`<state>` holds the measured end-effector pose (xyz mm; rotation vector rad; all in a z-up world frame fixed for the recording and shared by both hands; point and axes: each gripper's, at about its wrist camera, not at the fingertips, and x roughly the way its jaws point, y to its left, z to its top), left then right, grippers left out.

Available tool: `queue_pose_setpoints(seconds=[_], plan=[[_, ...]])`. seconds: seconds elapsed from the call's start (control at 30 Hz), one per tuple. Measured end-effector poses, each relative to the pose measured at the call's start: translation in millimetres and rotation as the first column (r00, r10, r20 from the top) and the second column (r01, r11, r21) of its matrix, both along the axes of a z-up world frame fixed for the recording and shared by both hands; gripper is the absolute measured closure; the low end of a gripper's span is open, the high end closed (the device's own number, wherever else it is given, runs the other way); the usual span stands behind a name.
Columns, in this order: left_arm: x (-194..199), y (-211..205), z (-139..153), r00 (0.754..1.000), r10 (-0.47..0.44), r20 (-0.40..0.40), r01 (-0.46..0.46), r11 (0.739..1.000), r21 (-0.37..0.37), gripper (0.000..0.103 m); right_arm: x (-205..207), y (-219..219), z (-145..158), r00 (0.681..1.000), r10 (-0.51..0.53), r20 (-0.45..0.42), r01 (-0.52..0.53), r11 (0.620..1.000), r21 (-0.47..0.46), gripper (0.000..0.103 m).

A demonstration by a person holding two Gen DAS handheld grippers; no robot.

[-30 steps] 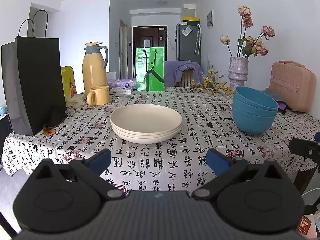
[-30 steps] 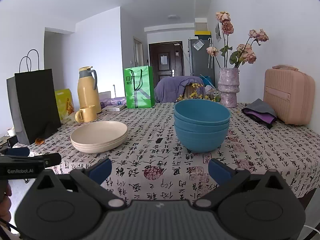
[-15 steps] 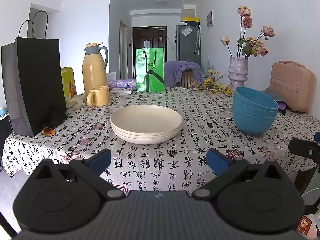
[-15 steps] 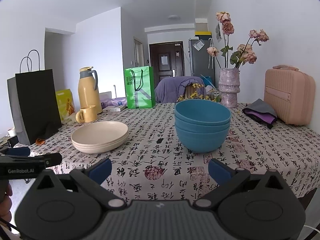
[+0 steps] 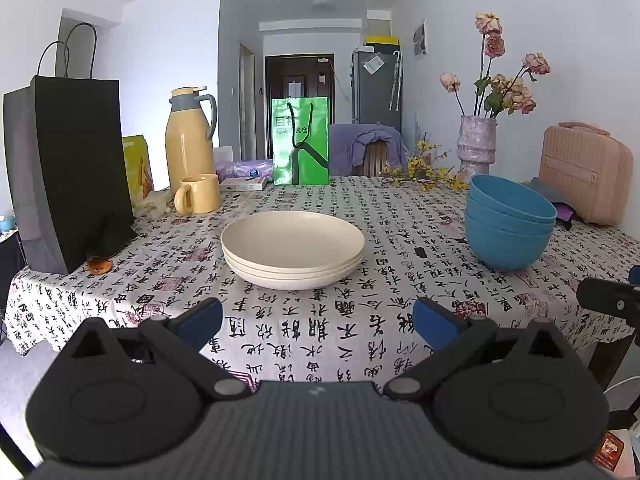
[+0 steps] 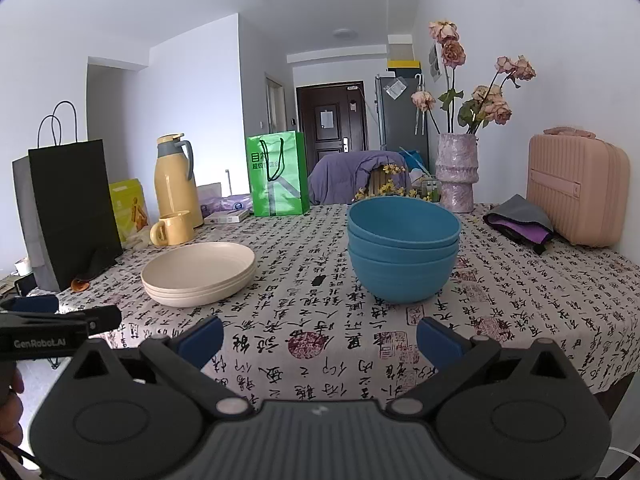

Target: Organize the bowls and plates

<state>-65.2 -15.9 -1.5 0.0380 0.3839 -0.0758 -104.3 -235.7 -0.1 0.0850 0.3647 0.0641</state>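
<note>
Patterned tabletop (image 5: 320, 328) unchanged over the last second: cream plates (image 5: 293, 249) stacked ahead of the left tool (image 5: 318, 317), blue bowls (image 6: 403, 249) nested ahead of the right tool (image 6: 319, 336); both tools gape wide, empty and motionless, already-sorted stacks.

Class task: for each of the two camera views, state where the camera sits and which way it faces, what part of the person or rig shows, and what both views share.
Left wrist view: sits on the left gripper, open, at the table's near edge, facing the cream plates; the right gripper's tip shows at right.
Right wrist view: sits on the right gripper, open, facing the blue bowls; the left gripper's tip and part of a hand show at left.
Shared: both stacks, the green bag and the vase.
</note>
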Motion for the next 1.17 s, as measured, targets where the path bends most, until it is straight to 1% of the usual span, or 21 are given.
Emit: queue_pose_setpoints(seconds=[0.57,1.17], plan=[[0.4,1.0,1.5,1.000,0.002,0.004,-0.002,1.000,-0.001,0.000,0.9,-2.0,-1.6,1.000,-0.011,-0.003,0.012,1.000,0.013,0.000],[-1.1,2.7,6.7,0.999,0.004,0.043,-0.005,1.000,0.008,0.000,-0.9,1.2,2.2,1.000,-0.012,0.019,0.012,1.000,-0.001,0.000]])
